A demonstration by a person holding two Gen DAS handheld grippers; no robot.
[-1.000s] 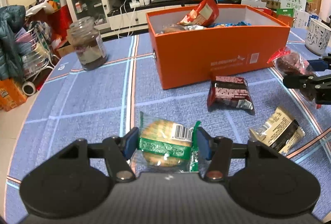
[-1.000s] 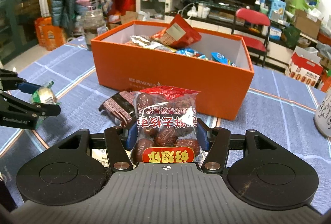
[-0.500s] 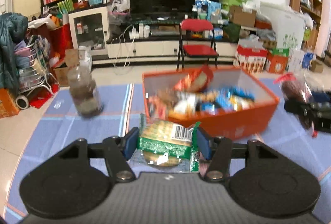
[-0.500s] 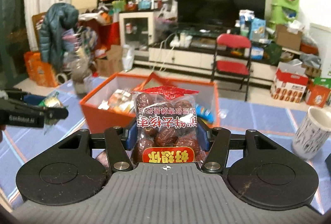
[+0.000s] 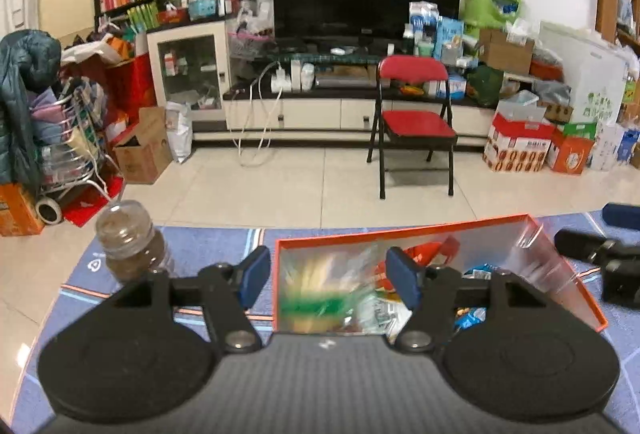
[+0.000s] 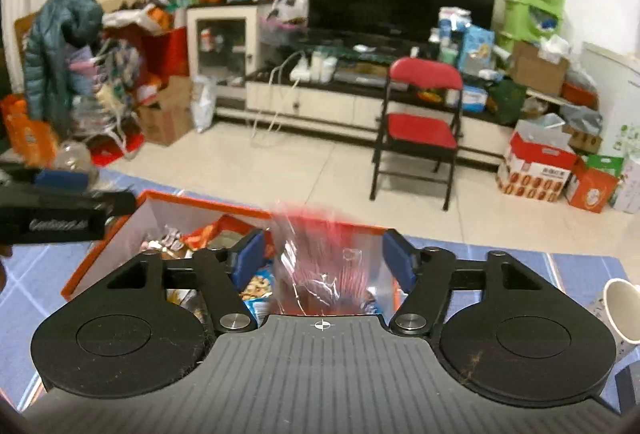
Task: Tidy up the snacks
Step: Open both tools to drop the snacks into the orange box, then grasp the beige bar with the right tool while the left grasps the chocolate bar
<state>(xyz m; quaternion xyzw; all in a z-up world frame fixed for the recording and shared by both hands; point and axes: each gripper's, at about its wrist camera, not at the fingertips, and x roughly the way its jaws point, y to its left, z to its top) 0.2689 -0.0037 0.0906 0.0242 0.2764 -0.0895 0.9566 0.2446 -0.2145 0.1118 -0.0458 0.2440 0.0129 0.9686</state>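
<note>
Left wrist view: the left hand-held gripper point(image 5: 323, 280) hangs spread over the orange box point(image 5: 576, 276), a blurred green biscuit packet point(image 5: 320, 304) beneath; a jar point(image 5: 130, 248) stands left.

Right wrist view: the right hand-held gripper point(image 6: 322, 266), fingers apart, hangs over the box point(image 6: 104, 246), a blurred jujube bag point(image 6: 320, 262) between them; a mug point(image 6: 624, 310) stands right.

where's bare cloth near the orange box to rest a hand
Free: blue tablecloth between jar and orange box, and the patch between box and white mug. Crowded: inside the box, full of snacks.
</note>
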